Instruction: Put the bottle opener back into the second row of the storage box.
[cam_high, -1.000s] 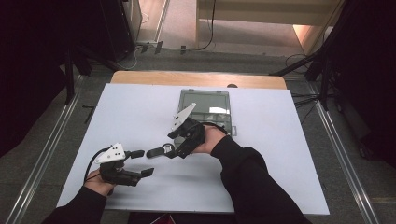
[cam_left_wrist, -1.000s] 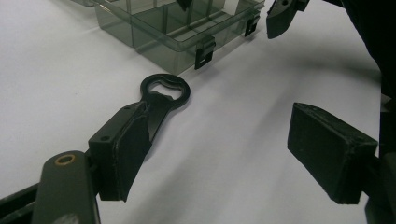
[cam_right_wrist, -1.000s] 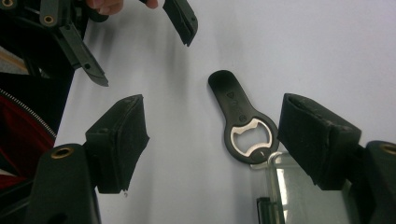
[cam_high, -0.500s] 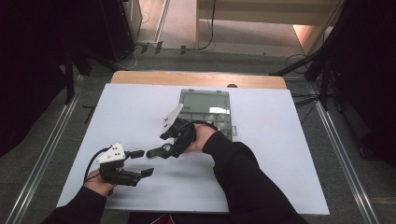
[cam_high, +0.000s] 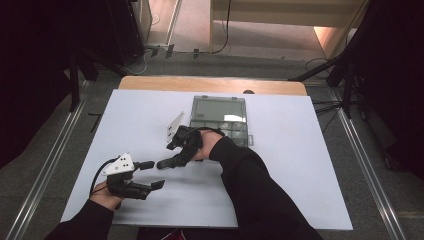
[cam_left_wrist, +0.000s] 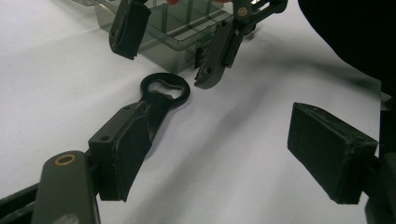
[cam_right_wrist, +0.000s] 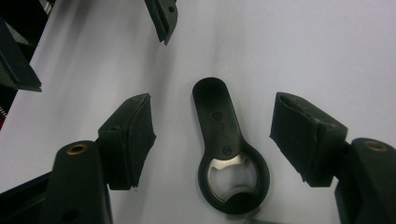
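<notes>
Right tool (cam_right_wrist: 212, 135), jaws spread but closing, straddles flat black metal-mouthed bottle opener (cam_right_wrist: 224, 149) untouched; left tool (cam_left_wrist: 233, 154) rests released on white counter (cam_high: 300, 150).

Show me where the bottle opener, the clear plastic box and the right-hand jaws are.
bottle opener (cam_right_wrist: 219, 123): right gripper view, on its black handle.
clear plastic box (cam_high: 217, 111): high view, on its lid.
right gripper (cam_right_wrist: 212, 135): right gripper view, midway between its open jaws, over the opener.

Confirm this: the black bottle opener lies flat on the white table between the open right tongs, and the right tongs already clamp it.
Not clamped. In the right gripper view the bottle opener lies flat on the white table between the right tongs, whose pads stand clear of it. The jaws have just been closing.
</notes>
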